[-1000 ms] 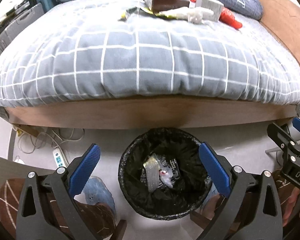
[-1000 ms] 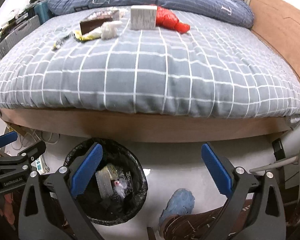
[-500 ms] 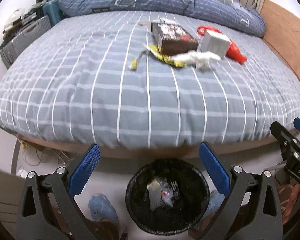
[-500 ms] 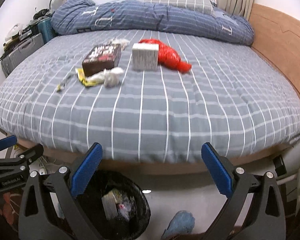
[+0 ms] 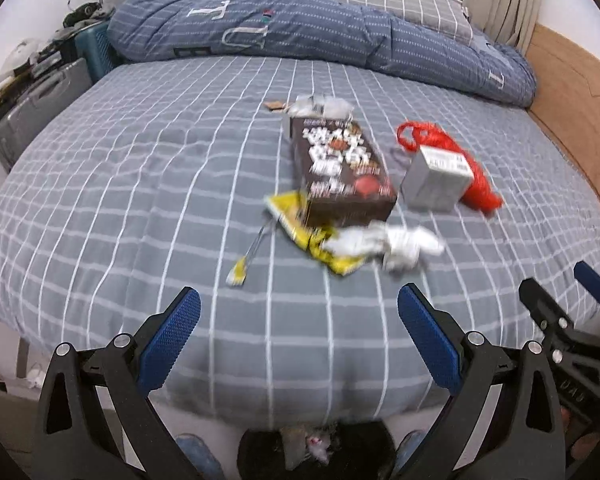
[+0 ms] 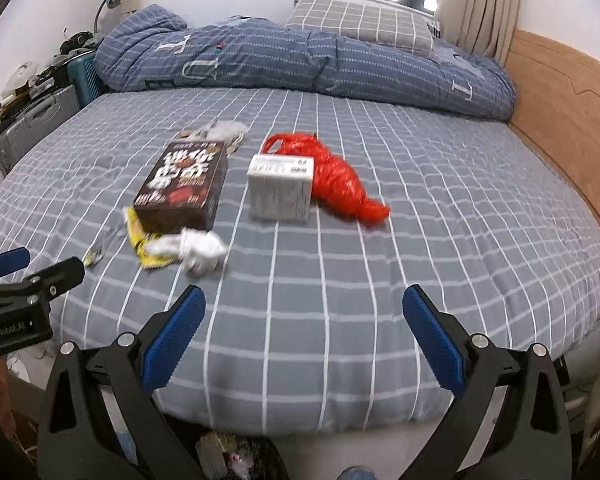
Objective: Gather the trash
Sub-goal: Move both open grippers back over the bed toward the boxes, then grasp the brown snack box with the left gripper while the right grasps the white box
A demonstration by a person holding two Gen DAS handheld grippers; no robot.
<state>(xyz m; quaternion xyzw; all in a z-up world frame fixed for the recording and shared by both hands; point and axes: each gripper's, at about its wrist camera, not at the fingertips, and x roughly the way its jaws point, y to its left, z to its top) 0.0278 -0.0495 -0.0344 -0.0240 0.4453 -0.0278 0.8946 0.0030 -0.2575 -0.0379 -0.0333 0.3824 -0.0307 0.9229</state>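
Trash lies in the middle of the grey checked bed [image 5: 140, 184]: a dark brown box [image 5: 340, 168] [image 6: 184, 184], a white box [image 5: 436, 180] [image 6: 280, 188], a red plastic bag [image 5: 476, 176] [image 6: 340, 180], a yellow wrapper [image 5: 312, 236] [image 6: 144, 244], crumpled white paper [image 5: 384, 244] [image 6: 196, 250] and a thin wrapper strip [image 5: 244, 260]. A black bin [image 5: 316, 452] [image 6: 236, 456] with trash stands below the bed edge. My left gripper [image 5: 298, 326] and right gripper [image 6: 304, 324] are both open and empty, short of the trash.
A folded blue duvet [image 6: 300, 56] and a pillow [image 6: 360, 24] lie at the bed's far end. A wooden headboard [image 6: 560, 92] runs along the right. Cases and clutter [image 5: 36, 92] stand at the left. More crumpled wrappers [image 5: 320, 106] lie behind the brown box.
Both grippers have risen from the bin at floor level to above the bed's edge. The bin has dropped to the bottom of both views. Both grippers stay open.
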